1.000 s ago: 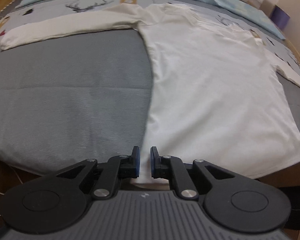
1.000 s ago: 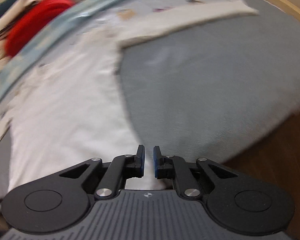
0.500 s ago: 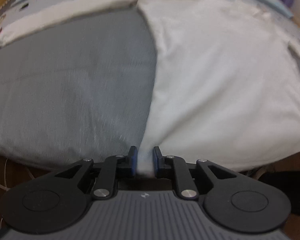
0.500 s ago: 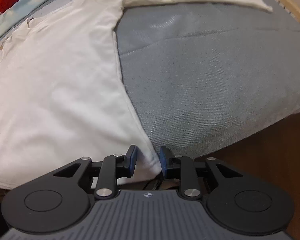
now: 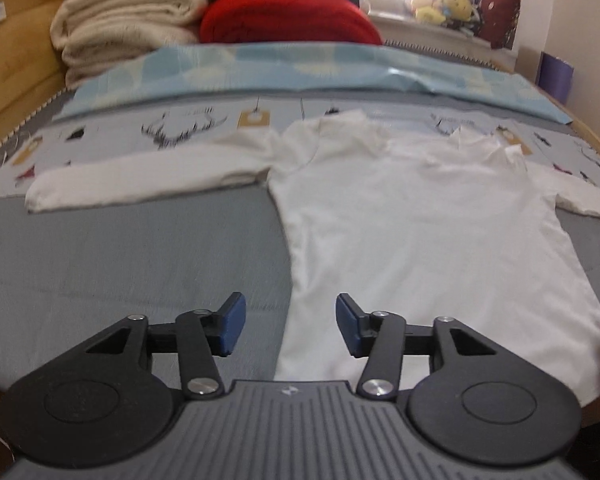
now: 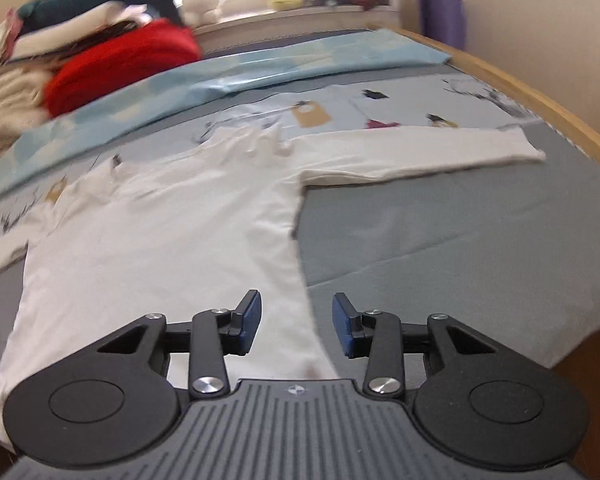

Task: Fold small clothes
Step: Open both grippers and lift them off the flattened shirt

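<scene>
White long-sleeved shirt [image 5: 420,220], spread flat, front up, on the grey blanket [image 5: 120,260] that covers the near part of a wooden-framed bed [image 6: 540,96]. In the left wrist view the body runs from 12 o'clock down to the hem at 5 o'clock, one sleeve stretched out toward 9 o'clock; in the right wrist view the other sleeve reaches toward 2 o'clock (collar slightly rumpled in both views). Left gripper [image 5: 287,324]: jaws opening, blue pads well apart, poised above the shirt's left side edge near the hem; the pads press on no cloth. Right gripper [image 6: 296,324]: jaws likewise opening, pads apart, above the shirt's right side edge near the hem, gripping nothing. Beyond the collar, toward 12 o'clock, lie a printed sheet with antler motifs [image 5: 180,132] and a pale blue cover [image 5: 300,64]. Behind these, at 11 o'clock, a stack of cream towels [image 5: 128,20] sits beside a red blanket [image 5: 288,20]. Soft toys [image 5: 440,2] line the windowsill at 1 o'clock.
</scene>
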The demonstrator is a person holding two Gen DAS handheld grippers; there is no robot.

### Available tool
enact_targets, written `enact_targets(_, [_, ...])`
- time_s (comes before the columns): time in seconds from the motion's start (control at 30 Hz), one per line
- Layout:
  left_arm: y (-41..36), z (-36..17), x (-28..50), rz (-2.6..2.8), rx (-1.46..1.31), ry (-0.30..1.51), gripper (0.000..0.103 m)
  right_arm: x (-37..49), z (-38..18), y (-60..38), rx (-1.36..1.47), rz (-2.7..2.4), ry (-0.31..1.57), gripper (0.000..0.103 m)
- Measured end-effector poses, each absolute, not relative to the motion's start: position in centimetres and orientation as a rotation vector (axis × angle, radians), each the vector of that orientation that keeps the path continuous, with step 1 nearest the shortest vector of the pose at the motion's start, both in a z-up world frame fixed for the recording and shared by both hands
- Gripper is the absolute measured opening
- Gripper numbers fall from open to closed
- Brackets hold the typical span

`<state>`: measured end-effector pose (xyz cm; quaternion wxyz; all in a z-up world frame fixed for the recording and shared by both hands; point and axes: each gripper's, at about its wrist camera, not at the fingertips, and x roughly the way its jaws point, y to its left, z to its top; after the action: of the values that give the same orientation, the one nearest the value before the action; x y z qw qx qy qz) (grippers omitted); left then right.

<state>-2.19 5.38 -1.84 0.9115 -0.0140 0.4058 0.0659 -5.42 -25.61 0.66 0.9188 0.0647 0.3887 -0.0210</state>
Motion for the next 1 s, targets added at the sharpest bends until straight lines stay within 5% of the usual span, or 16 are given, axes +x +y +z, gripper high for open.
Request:
enact_targets(0.27, [3.7, 1.2, -1.8, 0.125, 0.051, 0.706, 0.065, -3.2, 1.4, -20.3, 0.063, -0.076, 0.695, 0.043])
enact_targets(0.6, [1.9, 10.0, 10.9, 0.098, 0.129, 0.528, 0.070, -2.4, 1.3, -17.4, 0.045, -0.067, 0.693, 0.043])
enact_targets(1.0, [1.5, 0.9, 16.0, -0.026, 0.259, 0.645, 0.069, -0.6, 2.9, -17.0, 0.009, -0.113, 0.687, 0.043])
